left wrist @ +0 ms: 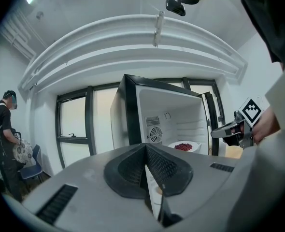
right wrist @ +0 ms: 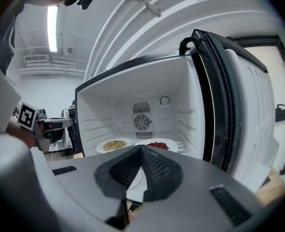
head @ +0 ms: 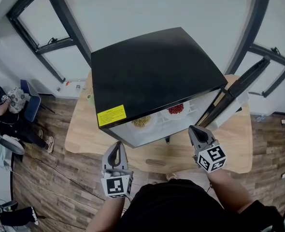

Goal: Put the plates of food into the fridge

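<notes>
Closest in, the left gripper (head: pixel 117 148), grey plastic with black ribbed pads, has its jaws pressed together with nothing between them. The right gripper (head: pixel 195 130) is the same, clamped on empty air. Both point forward at the open mouth of the glossy black fridge (head: pixel 152 71), hovering over the near part of the pale wooden table (head: pixel 82 132).

Just past them, inside, two round plates lie flat, lined up left to right across the opening. The white plate of yellowish food (right wrist: pixel 114 144) is on the left and the white plate of red food (right wrist: pixel 158 144) on the right. Their rims are close; whether they touch I cannot tell. In the head view the fridge's top covers their far halves, so only the front edges peek out.

The compartment is smooth white plastic with ribbed side walls and a round fan grille (right wrist: pixel 142 122) in the back wall. The fridge door (head: pixel 244 81) stands swung out to the right, black-edged and white-lined. A yellow label (head: pixel 111 115) sits near the top's front left corner, its print too small to read.
</notes>
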Demonstrator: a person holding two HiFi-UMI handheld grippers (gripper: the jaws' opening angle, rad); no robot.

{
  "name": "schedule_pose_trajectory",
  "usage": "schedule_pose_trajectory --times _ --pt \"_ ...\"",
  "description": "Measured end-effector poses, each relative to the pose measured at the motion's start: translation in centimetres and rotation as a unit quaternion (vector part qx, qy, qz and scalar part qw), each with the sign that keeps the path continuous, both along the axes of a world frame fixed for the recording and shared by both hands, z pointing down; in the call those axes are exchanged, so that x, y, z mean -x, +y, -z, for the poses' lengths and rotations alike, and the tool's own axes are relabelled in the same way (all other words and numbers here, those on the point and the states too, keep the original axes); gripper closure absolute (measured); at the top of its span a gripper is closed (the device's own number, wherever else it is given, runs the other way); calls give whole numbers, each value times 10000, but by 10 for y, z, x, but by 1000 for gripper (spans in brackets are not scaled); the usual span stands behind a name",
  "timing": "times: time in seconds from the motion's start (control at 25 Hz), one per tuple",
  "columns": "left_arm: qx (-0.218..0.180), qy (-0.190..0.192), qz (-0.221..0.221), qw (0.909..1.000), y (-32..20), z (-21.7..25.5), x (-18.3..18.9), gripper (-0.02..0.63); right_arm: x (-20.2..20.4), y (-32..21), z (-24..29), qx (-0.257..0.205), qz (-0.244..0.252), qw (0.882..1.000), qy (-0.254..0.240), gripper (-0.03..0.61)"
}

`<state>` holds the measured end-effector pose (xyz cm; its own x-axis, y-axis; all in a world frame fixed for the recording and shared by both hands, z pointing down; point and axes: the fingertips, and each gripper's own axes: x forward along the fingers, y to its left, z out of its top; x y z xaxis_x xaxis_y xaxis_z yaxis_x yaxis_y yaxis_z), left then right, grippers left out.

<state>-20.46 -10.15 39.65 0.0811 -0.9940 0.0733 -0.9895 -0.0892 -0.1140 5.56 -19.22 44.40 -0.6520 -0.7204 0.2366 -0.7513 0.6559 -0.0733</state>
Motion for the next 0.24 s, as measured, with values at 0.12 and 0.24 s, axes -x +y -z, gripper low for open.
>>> schedule_pose_trajectory --times 0.12,0.24 --pt "-2 6 -55 10000 0 0 -3 609 2 1 4 -30 15 10000 -6 557" --pt "-30 -10 -160 9999 0 2 -9 609 1 2 6 -30 8 10000 -9 557"
